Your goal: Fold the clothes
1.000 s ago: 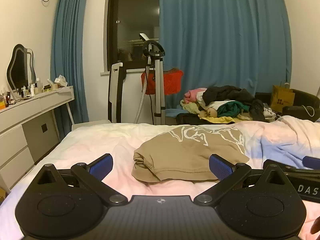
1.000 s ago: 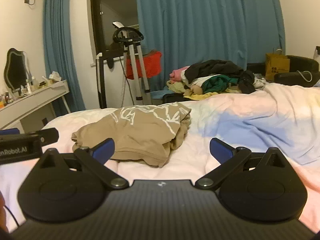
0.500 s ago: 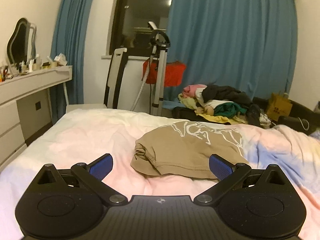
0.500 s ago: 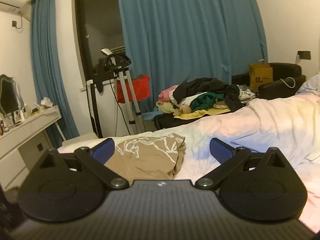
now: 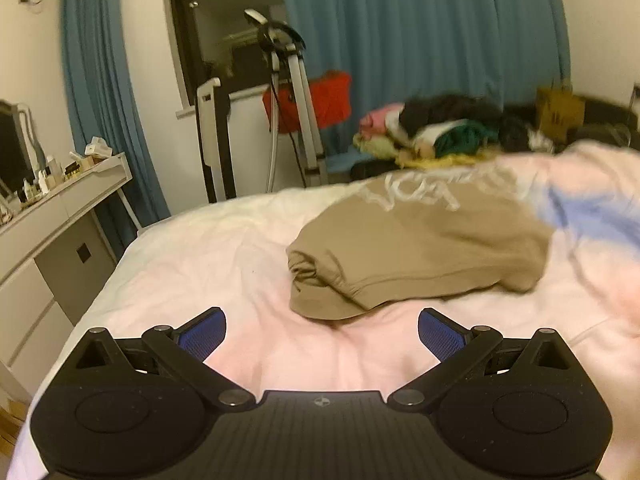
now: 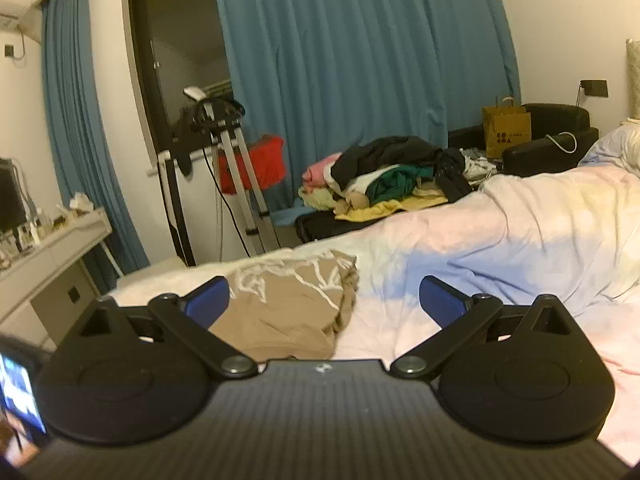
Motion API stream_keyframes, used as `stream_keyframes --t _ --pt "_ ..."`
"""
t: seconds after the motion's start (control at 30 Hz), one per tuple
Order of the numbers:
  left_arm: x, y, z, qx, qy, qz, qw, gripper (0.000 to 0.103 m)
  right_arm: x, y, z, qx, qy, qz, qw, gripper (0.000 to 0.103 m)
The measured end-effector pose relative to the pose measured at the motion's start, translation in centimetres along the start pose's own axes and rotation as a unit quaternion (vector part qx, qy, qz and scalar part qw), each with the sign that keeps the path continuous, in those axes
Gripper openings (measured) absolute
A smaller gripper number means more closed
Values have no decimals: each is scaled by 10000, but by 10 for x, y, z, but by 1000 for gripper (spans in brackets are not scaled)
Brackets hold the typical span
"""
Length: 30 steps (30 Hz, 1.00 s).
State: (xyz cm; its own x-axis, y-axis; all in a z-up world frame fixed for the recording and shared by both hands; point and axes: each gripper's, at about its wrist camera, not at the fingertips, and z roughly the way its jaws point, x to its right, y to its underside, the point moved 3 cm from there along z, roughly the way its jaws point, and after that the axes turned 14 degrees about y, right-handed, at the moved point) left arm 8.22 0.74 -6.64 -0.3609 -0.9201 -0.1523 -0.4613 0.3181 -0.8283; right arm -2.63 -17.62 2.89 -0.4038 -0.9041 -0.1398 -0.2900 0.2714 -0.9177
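Your left gripper [image 5: 322, 330] and right gripper [image 6: 324, 300] both have their fingers spread wide and grasp nothing. The folded tan cotton garment with white print [image 5: 416, 248] lies on the pale pink bed cover [image 5: 208, 248], at 1 o'clock from your left gripper. Only your right view shows the small lit screen [image 6: 18, 396] at 9 o'clock.

Clothes pile [image 5: 448, 128] motion-blurred, tan shirt's [image 6: 288, 308] near edge hidden behind right gripper [image 6: 324, 300]

Blue curtains [image 6: 360, 92] flank a dark window [image 5: 224, 28]; a white dresser [image 5: 52, 216] lines the left wall.
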Motion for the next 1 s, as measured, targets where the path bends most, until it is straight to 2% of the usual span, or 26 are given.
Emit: stream_keyframes --t 0.17,0.3,0.4,0.5,0.63,0.77,0.83,0.93,1.0 --pt "-6 6 51 -354 -130 641 9972 103 6 28 44 -191 -80 -224 9995 103" --pt "-4 8 84 -137 -428 1333 9901 103 4 50 84 -423 -248 -384 9981 103" --pt "-2 2 86 320 -689 1542 9851 103 -3 60 112 -396 -336 -519 9973 103" --pt "3 -12 74 882 -851 1720 9774 103 -14 66 132 -150 -423 -677 9967 103" --pt "5 -37 68 1292 -741 1541 9768 103 -26 73 143 307 -622 -997 9926 103" --pt "6 -62 61 1690 -624 1349 9743 103 -42 80 154 369 -880 -1306 9868 103" --pt "0 -63 67 1471 -465 1385 9783 103 -48 85 161 157 -889 -1496 9846 103" --pt "-10 -58 74 1034 -13 1357 9853 103 -55 96 176 -339 -634 -1933 9785 103" --pt "-15 -53 75 833 313 1345 9869 103 -56 103 184 -670 -479 -2169 9727 103"
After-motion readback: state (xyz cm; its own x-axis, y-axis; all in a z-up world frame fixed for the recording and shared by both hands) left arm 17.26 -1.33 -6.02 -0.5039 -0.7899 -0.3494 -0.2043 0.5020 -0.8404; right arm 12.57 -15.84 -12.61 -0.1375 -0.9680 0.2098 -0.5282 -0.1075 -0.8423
